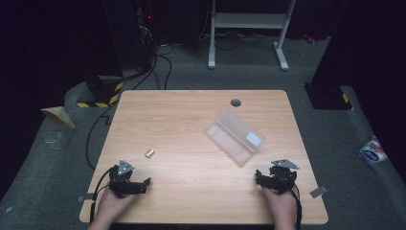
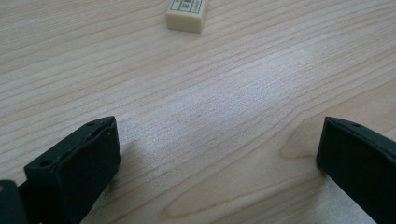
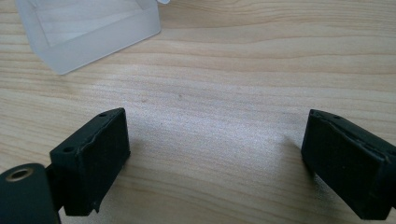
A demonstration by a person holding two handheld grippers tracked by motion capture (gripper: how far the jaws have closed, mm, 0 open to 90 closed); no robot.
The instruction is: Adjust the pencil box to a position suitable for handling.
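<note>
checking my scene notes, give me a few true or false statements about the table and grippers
1. Both grippers, left gripper and right gripper, have their jaws open. True.
2. The left gripper holds the small eraser. False: the eraser lies free on the table, ahead of the open jaws.
3. The clear plastic box lies open nearer the right gripper. True.
4. The eraser sits inside the clear plastic box. False: it lies apart on bare wood.
5. The table has a round cable hole near its far edge. True.

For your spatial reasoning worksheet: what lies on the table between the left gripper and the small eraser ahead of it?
Nothing: in the left gripper view, bare wood runs from the open left gripper to the eraser.
</note>
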